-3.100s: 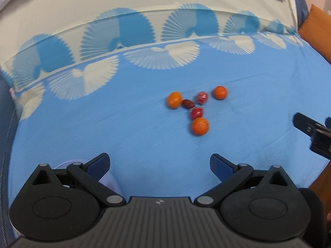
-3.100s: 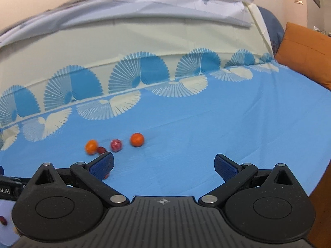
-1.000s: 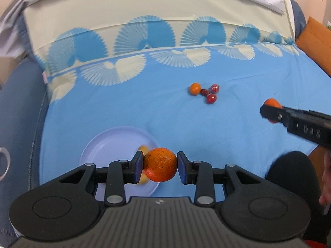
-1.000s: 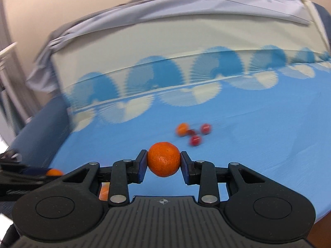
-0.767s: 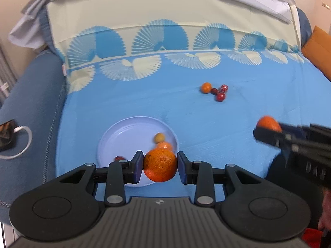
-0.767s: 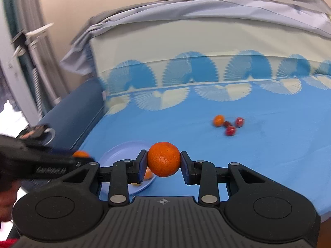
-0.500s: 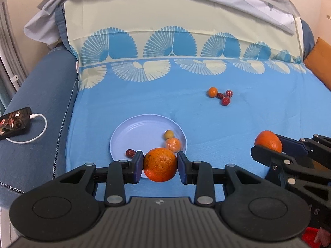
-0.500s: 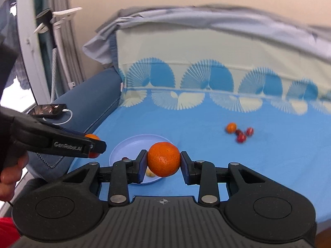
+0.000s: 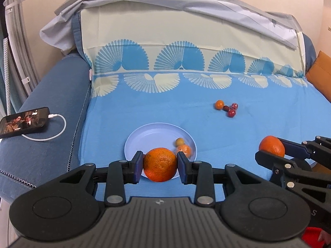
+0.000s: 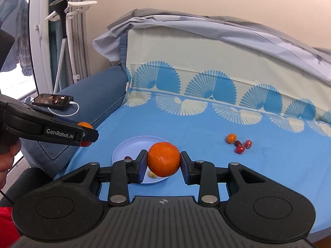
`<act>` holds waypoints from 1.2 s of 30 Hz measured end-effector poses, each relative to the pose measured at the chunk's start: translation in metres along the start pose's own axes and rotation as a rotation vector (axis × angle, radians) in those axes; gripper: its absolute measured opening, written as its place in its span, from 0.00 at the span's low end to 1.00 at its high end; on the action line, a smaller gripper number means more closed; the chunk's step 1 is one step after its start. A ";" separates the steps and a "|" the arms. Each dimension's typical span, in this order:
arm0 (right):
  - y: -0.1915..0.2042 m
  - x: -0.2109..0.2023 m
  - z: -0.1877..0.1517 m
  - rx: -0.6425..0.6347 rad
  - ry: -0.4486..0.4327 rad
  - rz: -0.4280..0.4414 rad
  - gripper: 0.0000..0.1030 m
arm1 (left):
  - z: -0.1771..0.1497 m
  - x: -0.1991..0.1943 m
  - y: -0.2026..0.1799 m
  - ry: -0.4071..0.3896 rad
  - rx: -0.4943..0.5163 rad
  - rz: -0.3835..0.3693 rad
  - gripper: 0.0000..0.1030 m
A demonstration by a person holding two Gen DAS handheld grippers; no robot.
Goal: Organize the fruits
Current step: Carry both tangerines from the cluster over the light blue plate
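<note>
We hold one orange (image 9: 159, 164) in the left tool (image 9: 159, 165) and another orange (image 10: 164, 159) in the right tool (image 10: 164, 160), above the plate (image 9: 144, 138) near the bed's front edge (three small fruits already in it). Next we lower and release; farther back, four fruits (image 9: 227, 108) wait mid-bed.

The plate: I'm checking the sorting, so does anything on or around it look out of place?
Nothing is spilled or damaged. The plate holds small fruits; four loose fruits lie apart on the blue sheet, unsorted. A phone charges on the armrest.
</note>
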State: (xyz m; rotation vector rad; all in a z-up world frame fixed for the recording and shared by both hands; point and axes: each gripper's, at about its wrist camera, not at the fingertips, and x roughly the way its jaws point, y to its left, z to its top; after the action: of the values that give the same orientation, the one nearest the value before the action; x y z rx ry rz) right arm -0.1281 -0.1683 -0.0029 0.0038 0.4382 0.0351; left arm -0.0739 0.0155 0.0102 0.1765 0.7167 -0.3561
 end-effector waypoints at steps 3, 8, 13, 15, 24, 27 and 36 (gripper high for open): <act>0.002 -0.001 0.000 -0.007 0.003 0.000 0.34 | -0.003 -0.001 0.002 0.004 -0.007 -0.001 0.38; 0.006 -0.002 0.000 -0.018 0.005 0.002 0.34 | -0.003 -0.001 0.007 -0.001 -0.021 0.004 0.38; 0.006 0.000 0.001 -0.025 0.008 0.002 0.34 | -0.005 0.000 0.009 0.006 -0.027 0.004 0.38; 0.006 0.000 0.001 -0.028 0.007 0.004 0.34 | -0.005 0.001 0.009 0.005 -0.025 0.004 0.38; 0.009 -0.002 0.004 -0.062 -0.040 0.012 0.34 | 0.003 0.002 0.007 -0.003 -0.010 0.015 0.38; 0.009 -0.004 0.008 -0.058 -0.060 0.021 0.34 | 0.008 0.001 0.009 -0.010 -0.028 0.019 0.38; 0.004 -0.001 0.012 -0.034 -0.075 0.031 0.34 | 0.012 -0.001 0.012 -0.015 -0.033 0.027 0.38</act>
State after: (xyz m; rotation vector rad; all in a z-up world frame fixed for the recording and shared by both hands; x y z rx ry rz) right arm -0.1239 -0.1644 0.0088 -0.0211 0.3627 0.0726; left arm -0.0627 0.0233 0.0202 0.1514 0.7044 -0.3196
